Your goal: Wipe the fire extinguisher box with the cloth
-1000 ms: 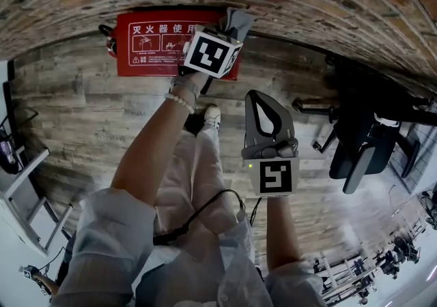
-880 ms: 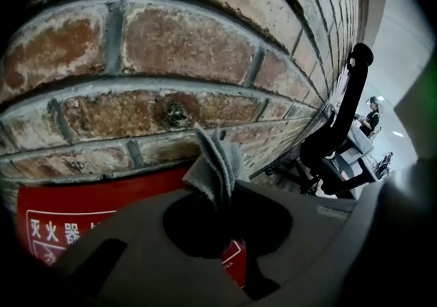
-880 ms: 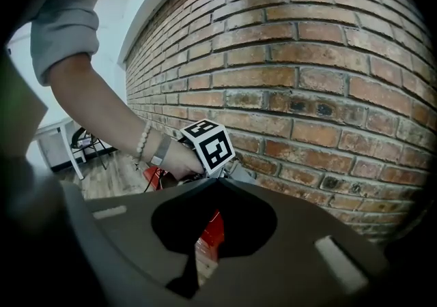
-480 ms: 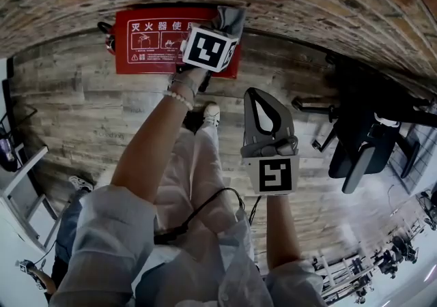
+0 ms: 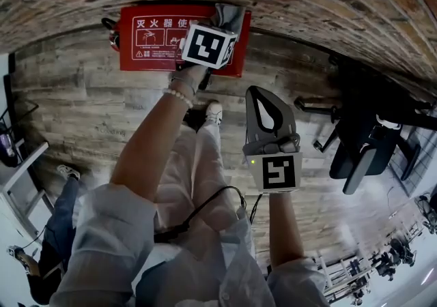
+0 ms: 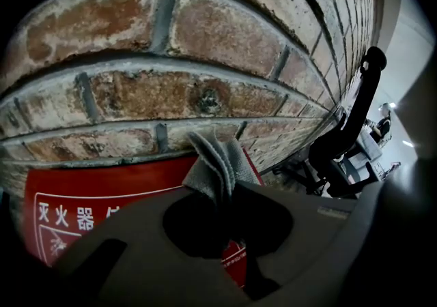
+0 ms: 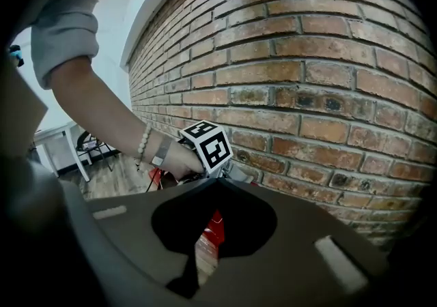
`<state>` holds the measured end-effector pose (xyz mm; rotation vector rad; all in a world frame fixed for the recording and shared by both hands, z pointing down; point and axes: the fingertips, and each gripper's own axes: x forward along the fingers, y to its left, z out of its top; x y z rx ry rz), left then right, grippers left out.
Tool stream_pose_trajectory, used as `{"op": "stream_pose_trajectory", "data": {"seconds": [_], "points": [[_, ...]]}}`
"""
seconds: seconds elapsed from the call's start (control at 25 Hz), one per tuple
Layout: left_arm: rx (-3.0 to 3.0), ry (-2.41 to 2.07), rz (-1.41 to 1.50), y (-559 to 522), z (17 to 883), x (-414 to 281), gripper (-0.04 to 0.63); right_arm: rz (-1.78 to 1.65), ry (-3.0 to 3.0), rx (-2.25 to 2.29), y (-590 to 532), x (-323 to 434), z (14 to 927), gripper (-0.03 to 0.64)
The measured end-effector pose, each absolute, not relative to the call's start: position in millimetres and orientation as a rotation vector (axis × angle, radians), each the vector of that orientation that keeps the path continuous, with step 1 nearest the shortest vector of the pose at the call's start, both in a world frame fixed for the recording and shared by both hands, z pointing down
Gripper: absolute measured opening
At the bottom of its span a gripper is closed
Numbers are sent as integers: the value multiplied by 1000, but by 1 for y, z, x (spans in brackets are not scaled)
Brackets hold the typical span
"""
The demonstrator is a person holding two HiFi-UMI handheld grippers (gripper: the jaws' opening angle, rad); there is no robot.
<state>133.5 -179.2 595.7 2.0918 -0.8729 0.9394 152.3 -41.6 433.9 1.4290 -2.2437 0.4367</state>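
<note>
Grey cloth (image 6: 217, 159) pinched tight in my left tool (image 6: 231, 189) | at red fire extinguisher box (image 5: 147, 50), upper centre | my right tool (image 5: 262, 96) closed, empty, mid-frame

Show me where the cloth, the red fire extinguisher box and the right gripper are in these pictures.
cloth (image 6: 217, 162): left gripper view, on the grey folds held above the fingers.
fire extinguisher box (image 5: 136, 64): head view, on its red face under the white print.
right gripper (image 5: 258, 94): head view, at the closed fingertips.
</note>
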Motion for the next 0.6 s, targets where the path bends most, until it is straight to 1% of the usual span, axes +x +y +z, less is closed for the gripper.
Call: {"op": "stream_pose_trajectory", "data": {"seconds": [0.6], "points": [[2050, -943, 928, -189, 595, 83, 8, 428, -2265, 1386, -52, 121, 434, 6]]}}
